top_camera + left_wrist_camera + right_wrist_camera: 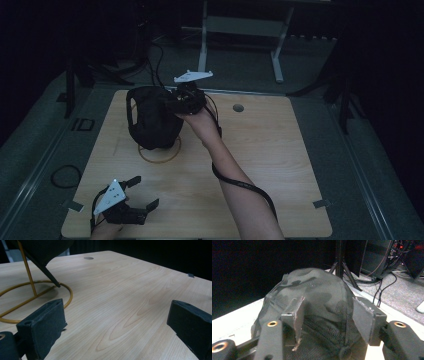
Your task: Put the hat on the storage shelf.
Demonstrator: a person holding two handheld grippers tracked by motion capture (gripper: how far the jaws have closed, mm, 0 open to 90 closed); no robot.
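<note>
Dim room, pale wooden table. Black mesh cap hangs on yellow wire stand. Right gripper, jaws parted, hovers at the crown; withdraw straight to avoid snagging. Left gripper rests wide, empty.

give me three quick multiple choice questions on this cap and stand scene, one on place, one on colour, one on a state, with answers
1. Where is the black cap?
A. flat at the table's near edge
B. on the wire stand
C. on the floor

2. What colour is the wire stand?
A. yellow
B. blue
C. white

3. How do the left gripper's jaws stand?
A. shut on the cap
B. shut on the stand
C. open, with nothing between them

Answers:
1 B, the cap sits over the stand's ring on the table.
2 A, the left gripper view shows a yellow ring and post.
3 C, bare wood shows between the jaws.
</note>
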